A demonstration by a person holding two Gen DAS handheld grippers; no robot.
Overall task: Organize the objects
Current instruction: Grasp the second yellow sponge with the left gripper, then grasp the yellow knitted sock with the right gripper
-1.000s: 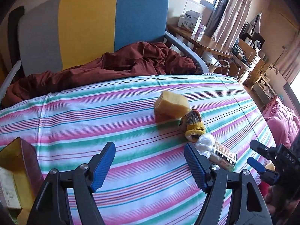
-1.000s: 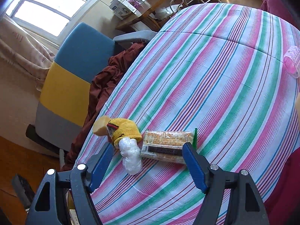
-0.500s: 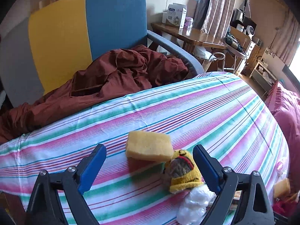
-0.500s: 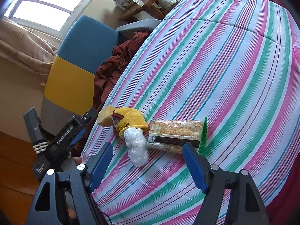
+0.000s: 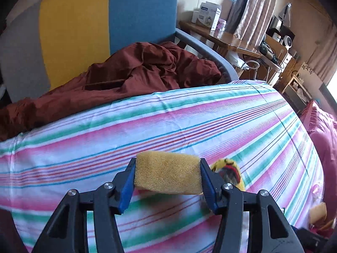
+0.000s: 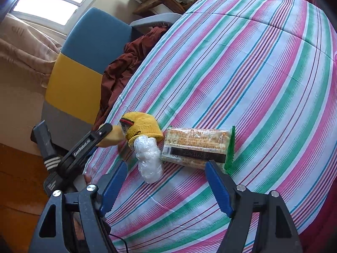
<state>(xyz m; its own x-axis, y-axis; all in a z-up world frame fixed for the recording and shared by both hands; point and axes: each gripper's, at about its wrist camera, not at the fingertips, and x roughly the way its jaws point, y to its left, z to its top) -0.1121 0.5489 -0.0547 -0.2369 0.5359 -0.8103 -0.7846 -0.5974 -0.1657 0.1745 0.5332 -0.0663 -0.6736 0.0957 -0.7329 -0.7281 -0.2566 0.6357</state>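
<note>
Gripping sponge [image 5: 167, 172] | between left gripper [image 5: 166, 174] fingers [image 5: 128, 184] (both pads touching)

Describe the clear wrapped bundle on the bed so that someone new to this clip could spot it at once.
Start from the striped bedspread and go to the small cluster of things near its edge beside the blue and yellow chair. The clear plastic bundle lies there between the yellow knitted hat and the flat biscuit packet, close in front of the open right gripper. It alone is see-through and crinkled.

One sponge [image 5: 167, 176], one knitted toy [image 6: 143, 127], one cracker packet [image 6: 197, 147] — two claws.
</note>
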